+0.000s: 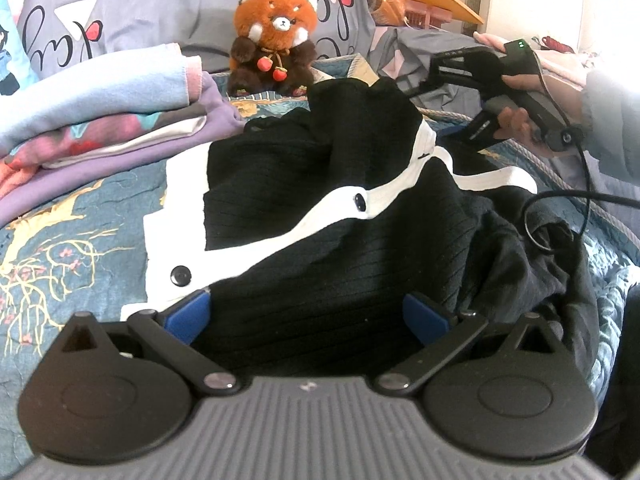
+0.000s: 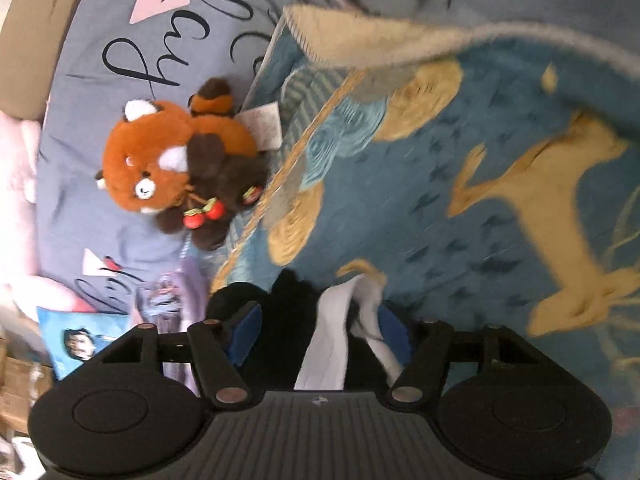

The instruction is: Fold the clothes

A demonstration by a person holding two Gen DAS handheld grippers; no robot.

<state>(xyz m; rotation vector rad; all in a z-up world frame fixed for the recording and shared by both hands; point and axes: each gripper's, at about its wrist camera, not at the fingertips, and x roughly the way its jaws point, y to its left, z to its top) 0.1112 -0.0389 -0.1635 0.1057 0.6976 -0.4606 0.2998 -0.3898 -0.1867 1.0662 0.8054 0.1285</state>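
The black ribbed knit cardigan with white trim and dark buttons (image 1: 360, 248) lies rumpled in the middle of the blue quilted bedspread with gold deer and branch patterns (image 1: 72, 240), its near hem toward the bed's front edge and its collar toward the pillows. The left gripper (image 1: 308, 316) rests over the near hem with its 2 blue pads spread apart on either side of the black knit, not pressing it. The right gripper (image 2: 316, 332), held in a person's hand (image 1: 520, 120) near the right edge of the bed, also has its jaws apart; a fold of black knit and white trim sits between the pads, loose as far as I can tell.

A stack of folded pastel clothes (image 1: 100, 120) sits at the bed's left edge, and a red panda plush toy (image 1: 276, 36) by the grey pillows.

To do this step well, each gripper should probably close on 1 single layer at an edge, then draw the garment flat and taut before folding, with the white button band aligned.
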